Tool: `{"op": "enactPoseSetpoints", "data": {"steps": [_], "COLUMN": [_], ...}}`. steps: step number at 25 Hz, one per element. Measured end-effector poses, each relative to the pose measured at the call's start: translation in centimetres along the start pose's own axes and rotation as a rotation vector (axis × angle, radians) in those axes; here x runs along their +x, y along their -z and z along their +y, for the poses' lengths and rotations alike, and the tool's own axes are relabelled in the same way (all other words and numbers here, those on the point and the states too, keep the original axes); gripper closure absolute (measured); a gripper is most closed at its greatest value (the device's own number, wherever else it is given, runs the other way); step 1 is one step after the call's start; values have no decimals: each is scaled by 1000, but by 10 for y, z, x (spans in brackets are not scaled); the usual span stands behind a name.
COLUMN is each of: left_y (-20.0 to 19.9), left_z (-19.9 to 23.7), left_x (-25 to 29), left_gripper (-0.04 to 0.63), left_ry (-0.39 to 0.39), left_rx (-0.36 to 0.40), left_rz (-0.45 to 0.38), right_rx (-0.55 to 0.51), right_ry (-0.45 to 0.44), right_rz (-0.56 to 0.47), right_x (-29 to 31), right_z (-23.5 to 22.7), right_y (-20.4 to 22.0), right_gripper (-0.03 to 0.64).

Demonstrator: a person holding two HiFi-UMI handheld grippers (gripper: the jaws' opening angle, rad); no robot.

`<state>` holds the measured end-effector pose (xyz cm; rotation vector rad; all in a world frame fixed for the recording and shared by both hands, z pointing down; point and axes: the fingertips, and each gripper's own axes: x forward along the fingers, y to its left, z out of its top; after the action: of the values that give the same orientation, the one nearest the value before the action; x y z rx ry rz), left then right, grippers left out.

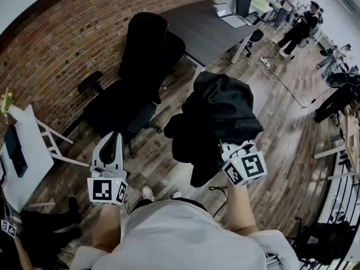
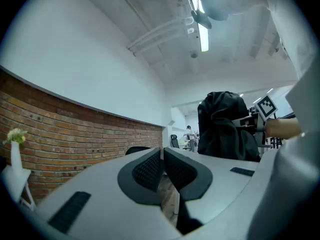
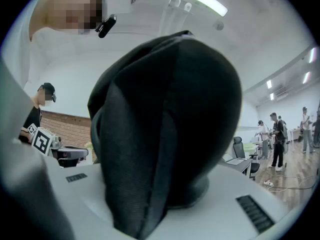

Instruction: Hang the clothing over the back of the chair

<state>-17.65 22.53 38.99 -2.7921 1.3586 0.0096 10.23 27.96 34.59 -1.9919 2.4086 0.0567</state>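
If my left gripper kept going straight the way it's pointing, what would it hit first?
Most likely the black office chair, right ahead of the left gripper, though depth is unclear.

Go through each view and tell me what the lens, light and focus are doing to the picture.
Head view: evenly lit and sharp, but the wide lens bows the brick wall. Left gripper view: dark round vignette, the ceiling light blows out, the left tongs look soft. Right gripper view: the black clothing fills the frame as a dark mass.
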Motion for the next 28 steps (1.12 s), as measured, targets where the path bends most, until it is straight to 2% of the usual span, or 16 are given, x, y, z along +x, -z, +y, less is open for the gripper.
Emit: {"op": "enactPoseSetpoints", "data": {"steps": [7, 12, 17, 23, 28], "left_y": [4, 5, 16, 29, 32], "left_z": [-23, -36, -44, -41, -22], "left_x": [1, 1, 6, 38, 87], "left_gripper": [555, 555, 557, 557, 557], "left_ry": [-20, -32, -38, -14, 6], "left_rx": [1, 37, 38, 22, 10], "left_rz": [5, 3, 38, 49, 32], "right_rx": [23, 25, 16, -3, -4], "right_ry": [-57, -109, -141, -155, -151], "right_rz": [-4, -24, 14, 36, 44], "right_x": [-13, -23, -20, 8, 43], "right_z": [-10, -13, -17, -22, -39], "right_y": [7, 11, 26, 38, 40], "right_gripper": [526, 526, 525, 525, 526]}}
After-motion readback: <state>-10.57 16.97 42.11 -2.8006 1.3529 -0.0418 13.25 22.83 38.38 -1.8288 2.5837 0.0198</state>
